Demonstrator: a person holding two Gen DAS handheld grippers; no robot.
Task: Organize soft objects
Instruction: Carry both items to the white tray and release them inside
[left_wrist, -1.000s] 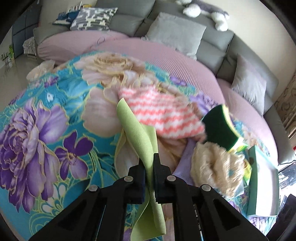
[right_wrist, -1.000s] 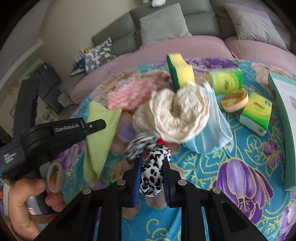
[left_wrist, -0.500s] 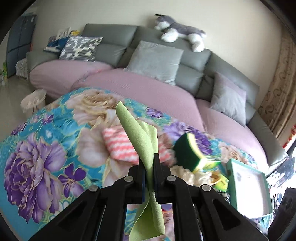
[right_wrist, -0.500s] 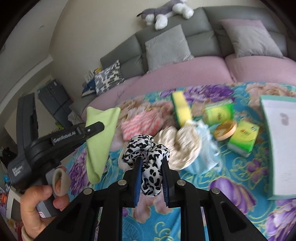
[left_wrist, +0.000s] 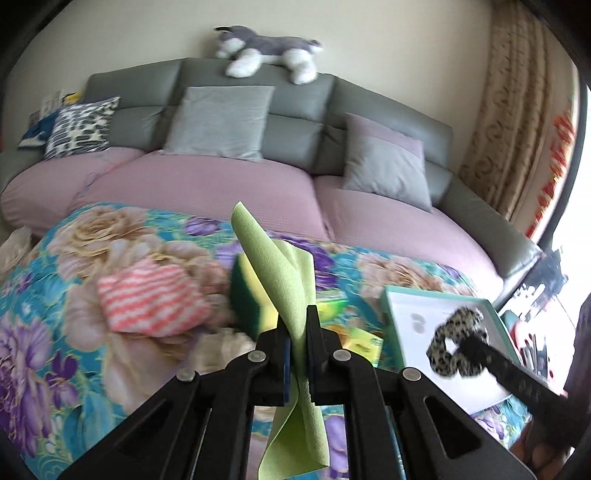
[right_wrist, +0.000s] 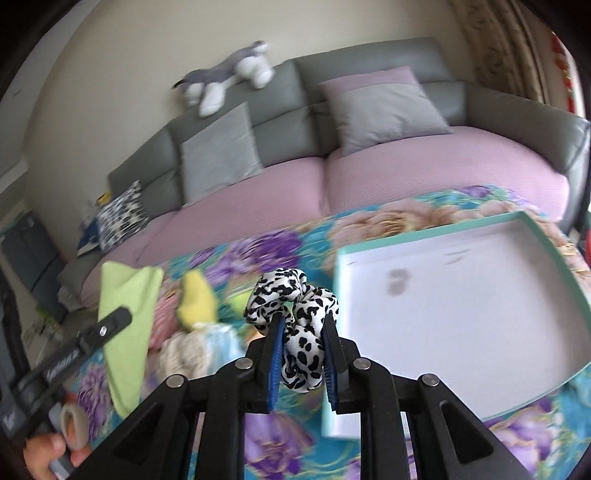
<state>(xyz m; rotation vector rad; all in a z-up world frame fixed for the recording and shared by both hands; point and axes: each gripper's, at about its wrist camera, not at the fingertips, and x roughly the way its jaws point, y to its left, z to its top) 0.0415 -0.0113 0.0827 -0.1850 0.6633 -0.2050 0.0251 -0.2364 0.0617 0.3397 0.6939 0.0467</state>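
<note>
One grey sofa with mauve seat covers runs across the back of both views. Four cushions lean on it: two plain grey, one grey with a mauve band, one black-and-white patterned at the far left. A single plush husky lies along the top of the backrest.

In front of the sofa, one floral cloth in teal and purple covers the work surface; its far edge meets the mauve seats. One shallow teal-rimmed box with a white floor sits at the right side of the cloth, holding nothing, with bare cloth around its near corner.

Loose soft things lie to the left of the box: one pink-and-white striped cloth, one green-and-yellow sponge standing on edge, one cream woolly bundle and a pale blue piece beside it. Small yellow-green packs behind the sponge are too blurred to count.

The left gripper is clamped on one light green cloth, which stands up above the jaws and hangs below them, clear of the table. The right gripper is clamped on one black-and-white spotted scrunchie, raised in the air just left of the box's near left corner.
</note>
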